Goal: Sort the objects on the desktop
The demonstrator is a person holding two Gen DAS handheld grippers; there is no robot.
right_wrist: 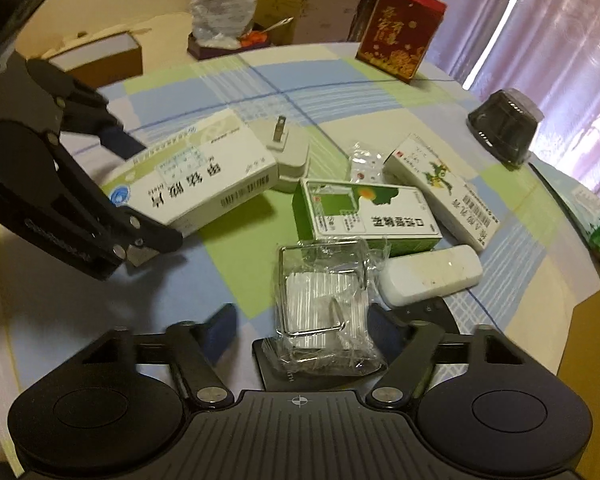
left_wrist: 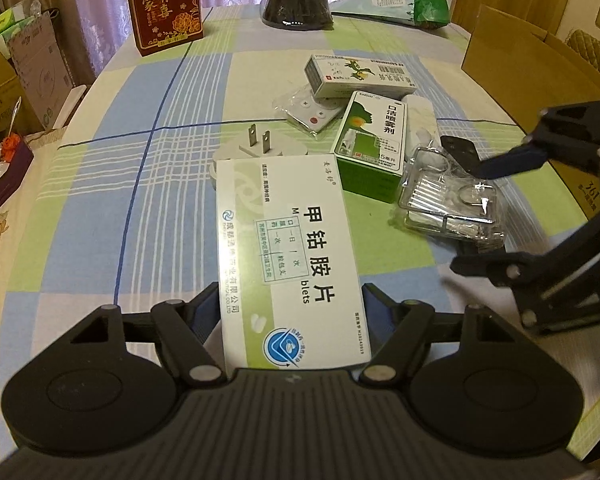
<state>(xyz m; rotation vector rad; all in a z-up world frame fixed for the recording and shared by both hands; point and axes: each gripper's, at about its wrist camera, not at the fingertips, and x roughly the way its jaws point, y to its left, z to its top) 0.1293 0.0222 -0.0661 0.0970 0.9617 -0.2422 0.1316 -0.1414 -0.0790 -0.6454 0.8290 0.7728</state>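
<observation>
Risk of slipping: left gripper (left_wrist: 288, 308) closed on white tablet box (left_wrist: 288, 256), held only at its near end, far end over plug adapter (left_wrist: 256, 148). Right gripper (right_wrist: 300, 320) wide open around crinkly clear packet (right_wrist: 324, 304) on tablecloth (right_wrist: 80, 312), not yet pinching. Slippery film, so possible to squeeze out and knock green box (right_wrist: 364, 216) just beside.

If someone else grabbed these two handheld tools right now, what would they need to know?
Left tool: shut on the large white medicine box, which looks lifted off the cloth.
Right tool: open around the clear plastic packet, not yet gripped.
Still heaped mid-table: green spray box, long white box, wall plug, white remote.
Done: nothing visibly sorted.
Left: place the box, grip the packet, sort the rest.
</observation>
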